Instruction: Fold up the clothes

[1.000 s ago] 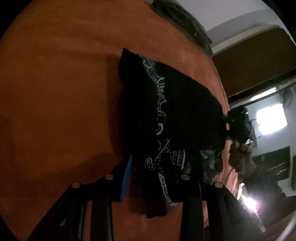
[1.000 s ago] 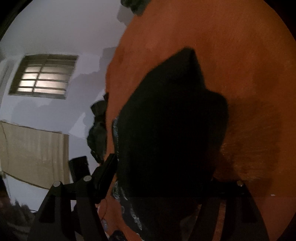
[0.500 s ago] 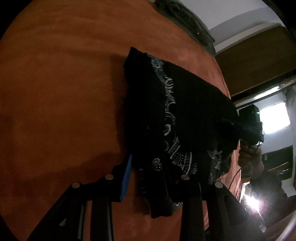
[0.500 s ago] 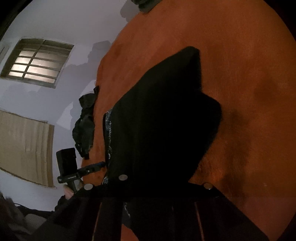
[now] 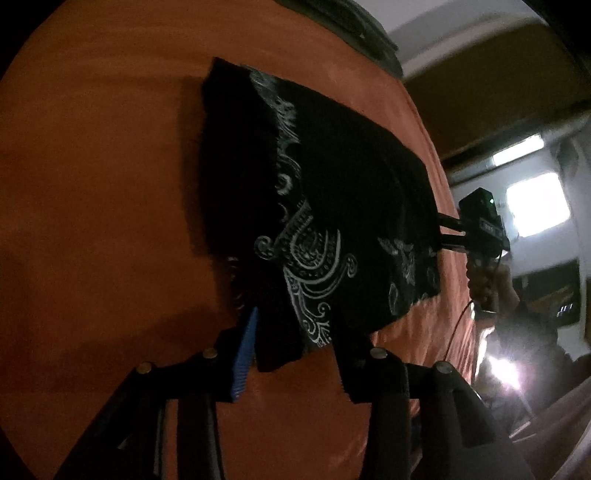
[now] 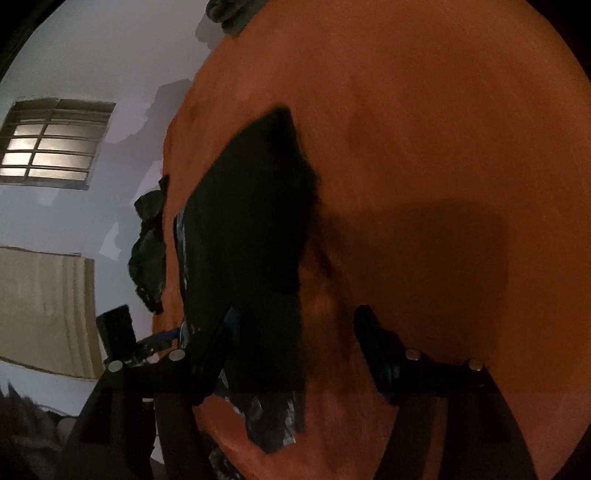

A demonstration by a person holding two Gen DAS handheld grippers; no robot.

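Your left gripper point(image 5: 291, 354) stands with its fingers apart, and the black paisley garment point(image 5: 332, 206) on the orange bed point(image 5: 92, 166) runs from between them toward one o'clock. Your right gripper point(image 6: 295, 354) also stands spread, straddling the far end.

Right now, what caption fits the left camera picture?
Both grippers open: left gripper and right gripper beside a black paisley cloth on the orange surface.

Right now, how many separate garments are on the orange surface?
3. Black paisley garment mid-surface; grey-green bundle at the far edge; crumpled black piece at the side edge, seen only from the right wrist. Others may be out of frame.
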